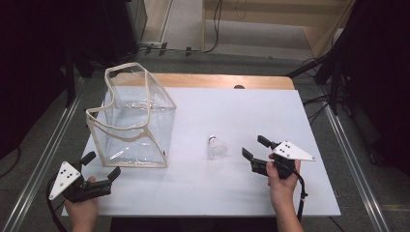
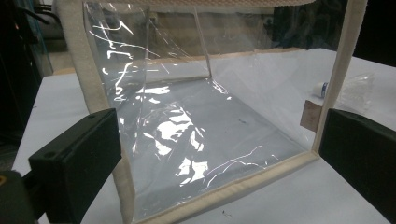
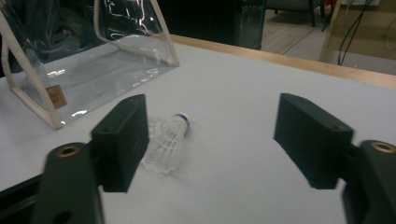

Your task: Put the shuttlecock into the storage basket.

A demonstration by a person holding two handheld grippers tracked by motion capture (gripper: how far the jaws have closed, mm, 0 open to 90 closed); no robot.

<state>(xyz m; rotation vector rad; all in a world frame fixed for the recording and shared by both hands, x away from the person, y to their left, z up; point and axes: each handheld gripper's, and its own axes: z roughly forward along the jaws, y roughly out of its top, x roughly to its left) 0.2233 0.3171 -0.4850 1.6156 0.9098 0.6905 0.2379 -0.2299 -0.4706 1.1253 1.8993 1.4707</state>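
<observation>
A clear plastic bag (image 1: 135, 116) with cream trim stands open on the white table (image 1: 232, 193) at the left. A white shuttlecock (image 1: 216, 147) lies on its side near the middle. My left gripper (image 1: 102, 165) rests at the front left, open, its jaws pointing at the bag's near corner (image 2: 205, 140) without touching it. My right gripper (image 1: 255, 146) hovers just right of the shuttlecock, open and holding nothing. In the right gripper view the shuttlecock (image 3: 168, 140) lies ahead, partly behind one jaw of my right gripper (image 3: 212, 126), with the bag (image 3: 93, 70) farther off.
The table's wooden far edge (image 1: 203, 79) shows behind the white top. Metal rails (image 1: 353, 164) run along both sides of the table, and cables (image 1: 212, 29) lie on the floor beyond. Bare table surface lies between the bag and the shuttlecock.
</observation>
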